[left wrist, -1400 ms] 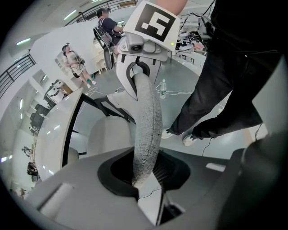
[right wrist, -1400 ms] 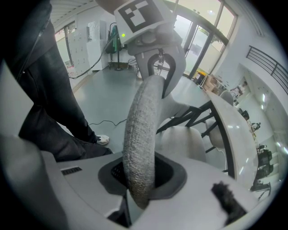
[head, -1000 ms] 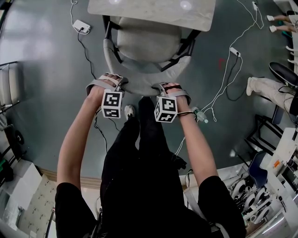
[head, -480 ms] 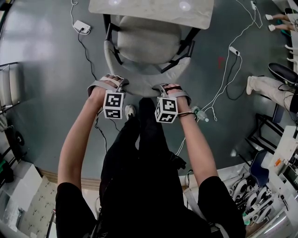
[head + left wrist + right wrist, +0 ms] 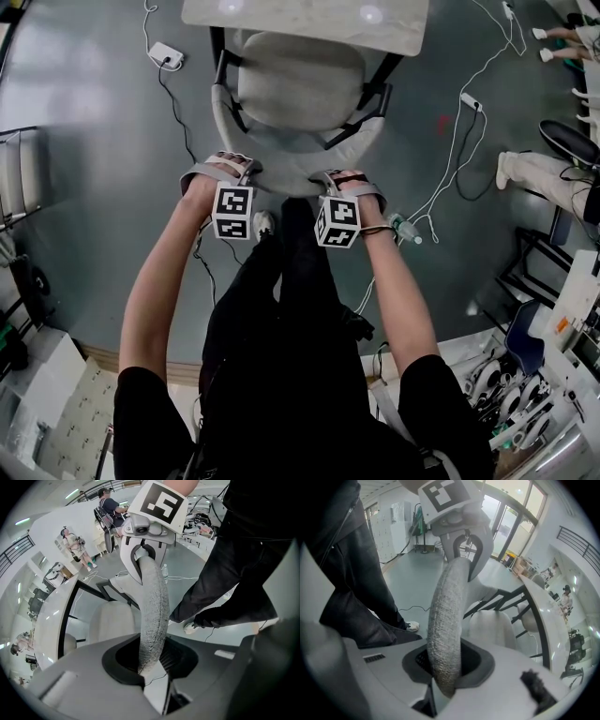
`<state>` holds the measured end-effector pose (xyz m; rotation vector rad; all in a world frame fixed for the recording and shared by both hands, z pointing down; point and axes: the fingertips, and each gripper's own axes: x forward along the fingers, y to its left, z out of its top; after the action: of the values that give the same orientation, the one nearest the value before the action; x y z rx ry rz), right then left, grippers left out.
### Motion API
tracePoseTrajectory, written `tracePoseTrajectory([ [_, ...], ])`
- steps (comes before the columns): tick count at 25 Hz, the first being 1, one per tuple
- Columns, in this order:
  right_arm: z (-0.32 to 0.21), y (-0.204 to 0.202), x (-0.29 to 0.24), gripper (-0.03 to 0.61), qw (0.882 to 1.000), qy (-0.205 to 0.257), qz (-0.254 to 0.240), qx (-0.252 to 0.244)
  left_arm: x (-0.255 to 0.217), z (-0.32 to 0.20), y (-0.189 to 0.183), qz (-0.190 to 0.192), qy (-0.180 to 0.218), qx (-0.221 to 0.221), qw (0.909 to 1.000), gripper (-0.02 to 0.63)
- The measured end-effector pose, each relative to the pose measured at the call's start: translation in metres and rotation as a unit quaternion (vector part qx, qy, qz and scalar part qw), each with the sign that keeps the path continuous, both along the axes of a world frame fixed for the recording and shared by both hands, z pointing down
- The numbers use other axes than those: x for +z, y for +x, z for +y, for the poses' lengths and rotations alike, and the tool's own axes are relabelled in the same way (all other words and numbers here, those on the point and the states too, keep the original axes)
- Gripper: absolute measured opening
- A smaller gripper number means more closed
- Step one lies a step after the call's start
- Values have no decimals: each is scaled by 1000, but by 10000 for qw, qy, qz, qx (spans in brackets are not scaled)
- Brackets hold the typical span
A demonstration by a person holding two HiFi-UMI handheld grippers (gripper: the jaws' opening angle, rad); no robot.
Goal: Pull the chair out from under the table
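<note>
Chair (image 5: 298,84): pale grey padded seat, black frame and arm struts, a curved backrest with a rough grey fabric rim (image 5: 281,173). It stands on the floor with the front of the seat under the surface (image 5: 305,21) and the backrest toward the person. In both gripper views the rim (image 5: 153,606) runs up as a thick textured band from one gripper to the other.

Left gripper (image 5: 228,169): fingers (image 5: 70,686) clamped on the rim's left part, pointing steeply down. Right gripper (image 5: 339,180): fingers (image 5: 511,677) clamped on the rim (image 5: 445,616) to the right, same steep pitch. The two grips sit well apart along the top edge.

Against a second ago: chair a little further out, slightly more seat clear of the surface's edge; both grippers drawn a touch nearer the person's body, grips and spacing unchanged.

Surface: pale, mottled top, two bright light spots on it, only its near edge in head view. Floor (image 5: 103,187) glossy grey. White power strip (image 5: 164,53) and trailing cables (image 5: 459,141) lie either side of the chair. Person's black trousers and a light shoe (image 5: 262,223) show below the grippers. Another person's legs (image 5: 534,176) at the right edge. Gripper views show glazed doors (image 5: 506,513), a railing (image 5: 576,541) and people seated in the distance.
</note>
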<state>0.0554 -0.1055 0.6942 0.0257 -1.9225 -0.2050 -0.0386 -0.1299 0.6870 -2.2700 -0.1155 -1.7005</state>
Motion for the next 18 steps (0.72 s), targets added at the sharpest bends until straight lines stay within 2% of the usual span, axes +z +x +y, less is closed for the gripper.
tracePoseTrajectory([
  [18,34,-5,-1,67,9999,-89,19,76,-1,34,-4,-6,-46,164,9999,83],
])
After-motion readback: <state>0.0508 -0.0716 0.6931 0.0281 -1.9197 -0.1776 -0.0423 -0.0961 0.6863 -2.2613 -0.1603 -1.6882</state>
